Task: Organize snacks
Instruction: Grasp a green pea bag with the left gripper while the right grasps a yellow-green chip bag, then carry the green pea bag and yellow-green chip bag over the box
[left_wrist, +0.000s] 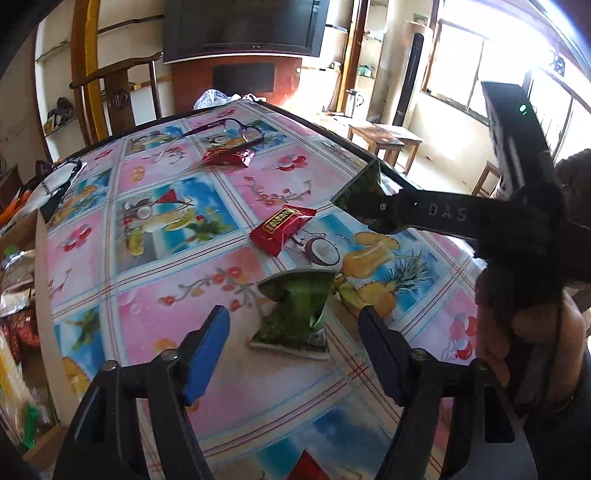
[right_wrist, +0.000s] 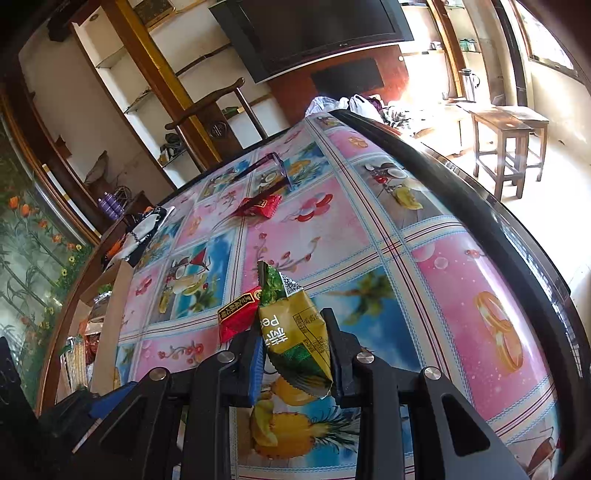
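Observation:
A green snack packet lies on the patterned tablecloth. My left gripper stands open around it, and its blue pads are clear of the wrapper on both sides. My right gripper is shut on a green-and-yellow snack packet and holds it above the table. In the left wrist view that gripper reaches in from the right with its packet. A red packet lies mid-table, and it also shows just left of the held packet, the red packet.
A second red packet lies farther back beside a pair of glasses. Another red wrapper peeks in at the near edge. A cardboard box with several snacks stands off the table's left side. A wooden chair is behind the table.

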